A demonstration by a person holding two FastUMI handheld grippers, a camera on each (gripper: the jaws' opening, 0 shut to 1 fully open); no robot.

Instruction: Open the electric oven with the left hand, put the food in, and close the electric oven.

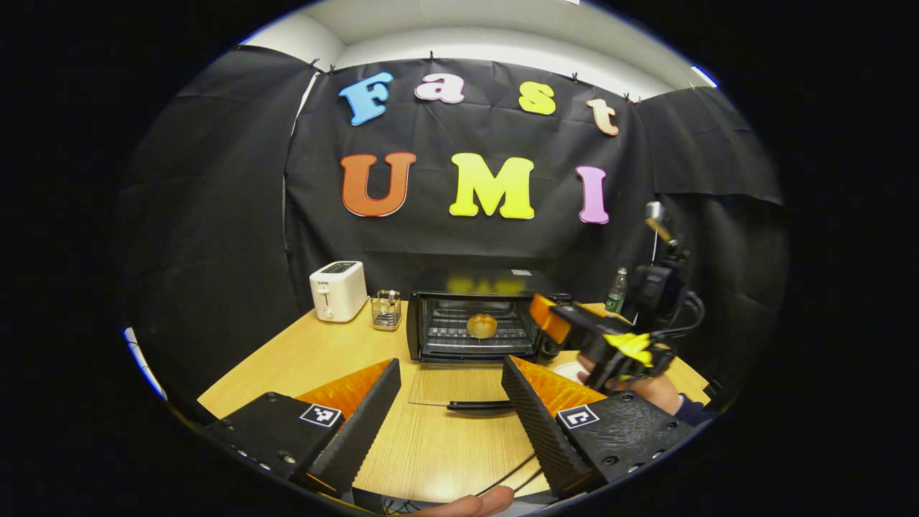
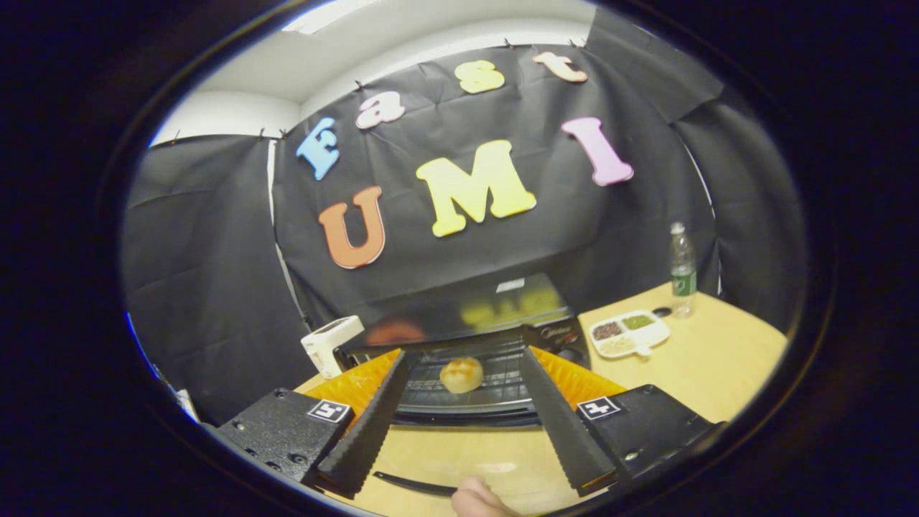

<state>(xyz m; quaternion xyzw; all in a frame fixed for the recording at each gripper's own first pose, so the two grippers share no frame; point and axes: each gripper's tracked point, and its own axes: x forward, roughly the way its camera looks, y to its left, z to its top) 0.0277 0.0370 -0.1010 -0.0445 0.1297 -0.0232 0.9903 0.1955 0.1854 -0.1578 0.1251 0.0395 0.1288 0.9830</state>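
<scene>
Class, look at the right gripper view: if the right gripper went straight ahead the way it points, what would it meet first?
Probably the bun on the rack inside the open oven. The open right gripper points into the oven's mouth; depth is hard to judge.

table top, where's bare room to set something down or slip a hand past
Bare wood lies front-left on the table, below the toaster and wire rack. Another free patch sits right of the snack tray, below the bottle. It is crowded mid-table: the oven door lies flat, with the right tongs beside it.
</scene>
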